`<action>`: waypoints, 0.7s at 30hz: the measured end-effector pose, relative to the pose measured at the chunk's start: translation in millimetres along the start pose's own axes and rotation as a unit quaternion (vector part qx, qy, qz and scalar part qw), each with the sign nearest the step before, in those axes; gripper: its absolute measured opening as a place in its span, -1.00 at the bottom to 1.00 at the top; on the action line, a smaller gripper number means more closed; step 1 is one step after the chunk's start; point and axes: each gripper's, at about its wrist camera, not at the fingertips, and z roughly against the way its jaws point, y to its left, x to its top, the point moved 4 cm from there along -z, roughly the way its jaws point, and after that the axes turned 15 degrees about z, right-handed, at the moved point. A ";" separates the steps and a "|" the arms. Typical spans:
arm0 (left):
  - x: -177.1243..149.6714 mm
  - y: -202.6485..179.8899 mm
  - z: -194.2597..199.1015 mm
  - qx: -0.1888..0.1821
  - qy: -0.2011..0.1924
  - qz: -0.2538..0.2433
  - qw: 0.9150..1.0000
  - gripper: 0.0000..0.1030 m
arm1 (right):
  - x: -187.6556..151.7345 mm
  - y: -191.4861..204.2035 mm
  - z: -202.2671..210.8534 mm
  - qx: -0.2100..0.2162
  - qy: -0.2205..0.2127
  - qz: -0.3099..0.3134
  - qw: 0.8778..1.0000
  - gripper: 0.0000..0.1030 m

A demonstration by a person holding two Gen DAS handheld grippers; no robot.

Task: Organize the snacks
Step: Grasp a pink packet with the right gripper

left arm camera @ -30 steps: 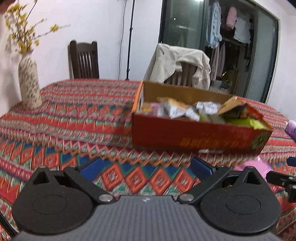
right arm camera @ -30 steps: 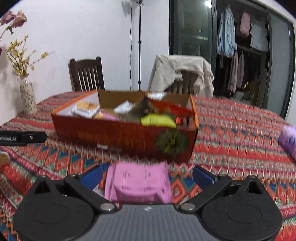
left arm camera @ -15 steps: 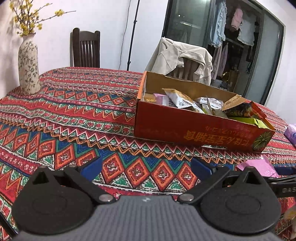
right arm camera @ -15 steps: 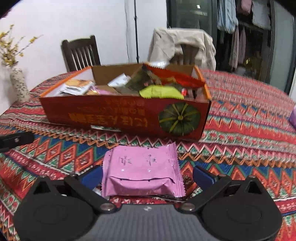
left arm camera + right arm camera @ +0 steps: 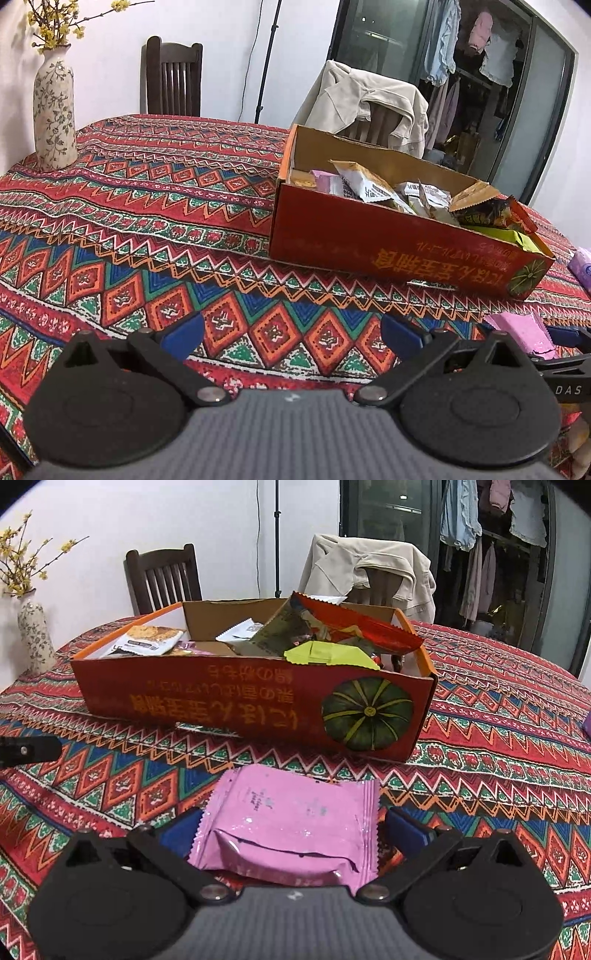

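The desk is covered by a patterned cloth. A red box of snacks is set upon it. A pink packet is flanked by the spread right tongs; the left tongs are spread, empty.

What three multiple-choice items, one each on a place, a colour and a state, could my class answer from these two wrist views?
1. Where does the pink snack packet lie?
A. in the red box
B. between the right claw's fingers
C. beside the vase

2. What colour is the pumpkin picture on the box?
A. green
B. purple
C. white

3. What is the left claw doing?
A. gripping a packet
B. shut
C. open, holding nothing

Key: 1 B, the blue fingers flank the packet on the tablecloth; 2 A, dark green with yellow ribs; 3 C, only cloth shows between its fingers.
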 end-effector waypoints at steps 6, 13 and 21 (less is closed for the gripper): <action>-1.0 -1.0 -2.9 0.002 0.008 -0.003 1.000 1.00 | -4.8 4.5 15.7 -0.001 -0.022 0.002 1.000 0.29; -0.9 -3.6 -2.6 0.017 -0.001 -0.010 1.000 1.00 | -13.9 -3.4 39.6 -0.014 -0.054 -0.028 0.998 0.24; -9.5 -28.7 11.0 0.024 -0.011 -0.040 0.999 1.00 | -34.3 -23.2 69.1 -0.036 -0.077 -0.047 0.995 0.24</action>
